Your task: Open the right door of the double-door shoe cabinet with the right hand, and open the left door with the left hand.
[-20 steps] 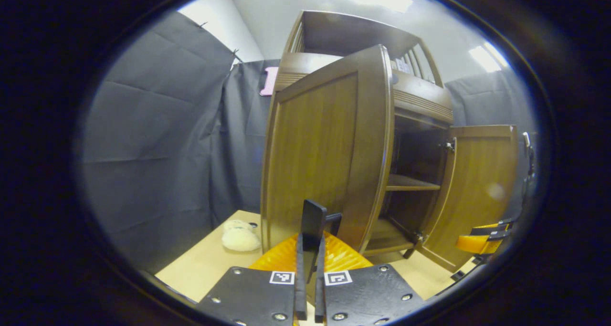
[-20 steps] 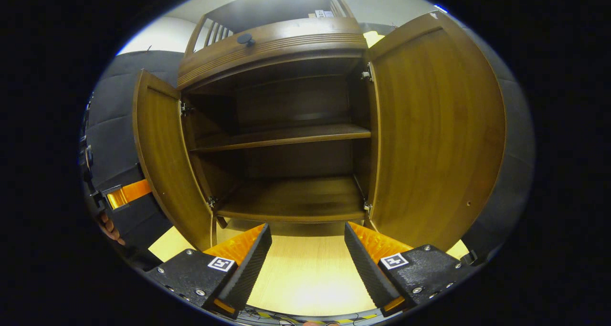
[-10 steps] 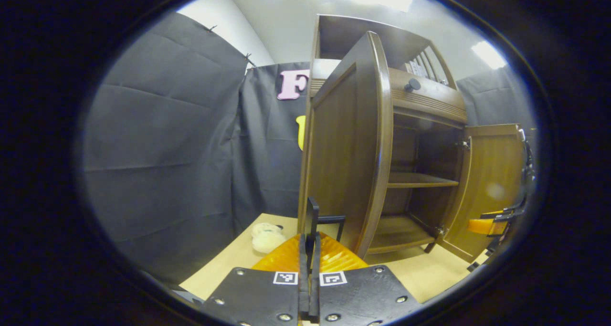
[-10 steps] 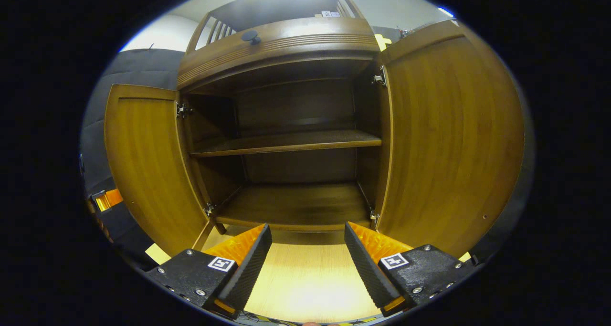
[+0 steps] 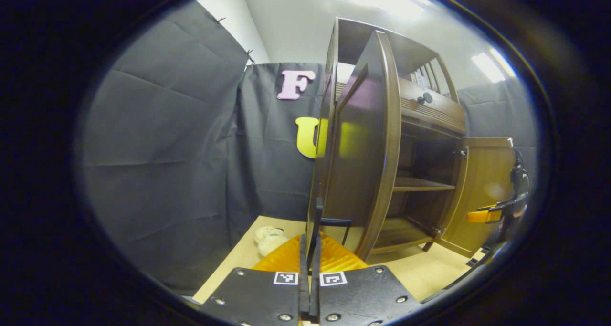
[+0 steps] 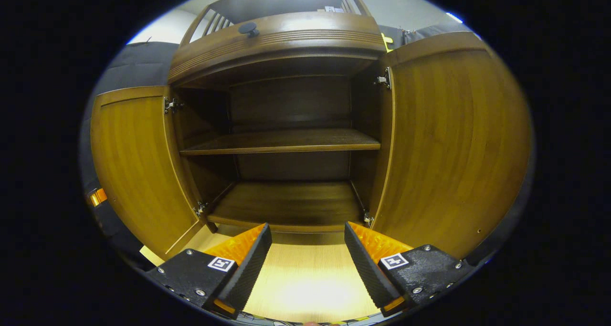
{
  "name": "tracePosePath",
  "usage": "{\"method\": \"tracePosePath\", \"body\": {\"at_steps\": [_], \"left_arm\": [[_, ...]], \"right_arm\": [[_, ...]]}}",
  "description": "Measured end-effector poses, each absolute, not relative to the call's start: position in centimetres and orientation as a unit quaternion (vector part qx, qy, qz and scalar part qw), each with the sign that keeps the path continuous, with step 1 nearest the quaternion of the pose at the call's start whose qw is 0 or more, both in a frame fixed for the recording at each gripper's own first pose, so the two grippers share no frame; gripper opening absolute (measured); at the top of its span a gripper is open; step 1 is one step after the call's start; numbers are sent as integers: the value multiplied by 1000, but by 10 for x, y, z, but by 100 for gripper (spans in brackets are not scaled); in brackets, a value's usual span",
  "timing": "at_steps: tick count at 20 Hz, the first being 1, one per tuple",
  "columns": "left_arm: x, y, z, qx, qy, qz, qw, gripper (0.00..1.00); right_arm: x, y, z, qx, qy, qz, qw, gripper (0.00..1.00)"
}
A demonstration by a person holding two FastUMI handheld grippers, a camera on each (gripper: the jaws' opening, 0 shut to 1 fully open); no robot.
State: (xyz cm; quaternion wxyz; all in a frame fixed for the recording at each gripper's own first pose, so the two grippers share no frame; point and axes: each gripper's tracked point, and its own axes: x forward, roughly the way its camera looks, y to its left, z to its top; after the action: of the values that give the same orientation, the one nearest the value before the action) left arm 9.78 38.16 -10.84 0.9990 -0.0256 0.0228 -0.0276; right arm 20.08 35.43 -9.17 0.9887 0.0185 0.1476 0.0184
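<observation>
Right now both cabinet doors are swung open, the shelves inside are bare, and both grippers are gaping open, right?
Not quite. The left gripper is shut on the left door's handle, as the left gripper view shows. The rest holds: in the right gripper view the left door and right door stand open, the shelves are bare, and the right gripper gapes.

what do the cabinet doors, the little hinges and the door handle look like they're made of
The cabinet doors look like wood or wood veneer with a glossy varnish: straight grain lines and a soft sheen. The hinges seem to be bright metal, silvery and reflective. The door handle in the left gripper is a thin dark bar, probably metal, though that is uncertain.
</observation>
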Motion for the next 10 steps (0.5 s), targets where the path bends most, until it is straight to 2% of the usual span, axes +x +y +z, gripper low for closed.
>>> {"method": "tracePosePath", "body": {"at_steps": [6,9,10], "left_arm": [[104,395,-109,-18,27,-51,998,2],[96,396,-112,-8,36,-30,999,2],[89,397,-113,-7,41,-20,999,2]], "right_arm": [[204,359,-88,21,165,10,986,92],[199,354,-84,24,157,8,987,92],[196,350,-82,23,151,7,988,95]]}}
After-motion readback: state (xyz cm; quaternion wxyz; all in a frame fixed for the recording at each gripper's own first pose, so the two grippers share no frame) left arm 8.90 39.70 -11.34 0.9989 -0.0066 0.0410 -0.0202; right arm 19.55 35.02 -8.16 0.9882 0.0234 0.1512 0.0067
